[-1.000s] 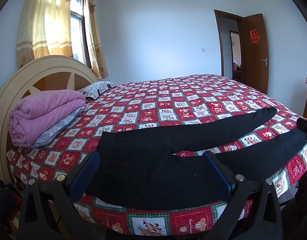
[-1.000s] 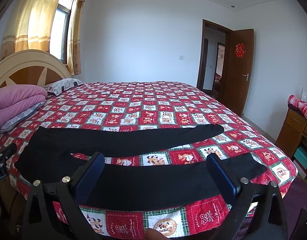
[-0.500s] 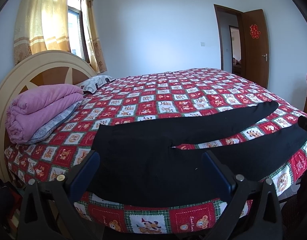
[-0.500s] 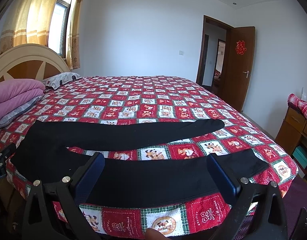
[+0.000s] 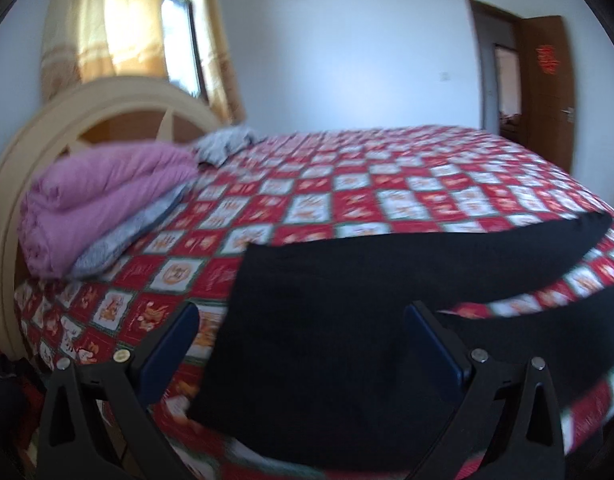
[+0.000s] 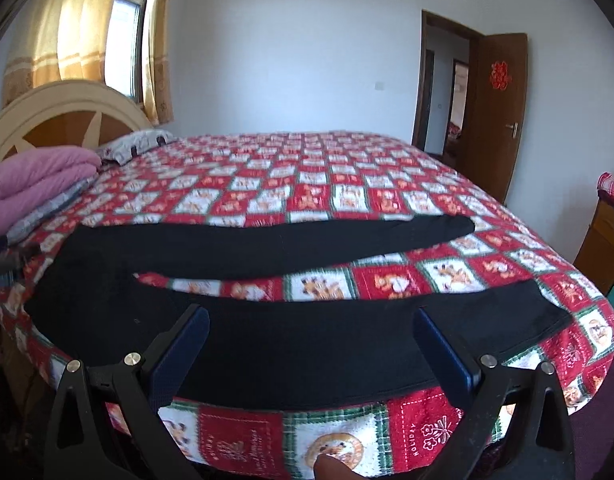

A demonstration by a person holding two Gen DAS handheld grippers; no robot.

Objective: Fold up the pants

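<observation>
Black pants point(image 6: 275, 340) lie flat along the near edge of the bed, waist to the left, both legs stretched to the right with a strip of quilt between them. My left gripper point(image 5: 303, 332) hangs open just above the waist end of the pants point(image 5: 327, 320), nothing between its blue pads. My right gripper point(image 6: 311, 336) is open over the near leg, a little left of its hem point(image 6: 547, 312). Neither gripper touches the cloth.
The bed carries a red patchwork quilt point(image 6: 307, 184). A folded pink blanket point(image 5: 99, 200) and a pillow point(image 5: 227, 144) sit by the cream headboard point(image 5: 107, 104). A brown door point(image 6: 499, 112) stands open at the far right; a wooden cabinet point(image 6: 603, 240) is at the right edge.
Both grippers have moved forward and lower toward the pants. The left view has swung left toward the waist and is blurred by motion. Both stay open.
</observation>
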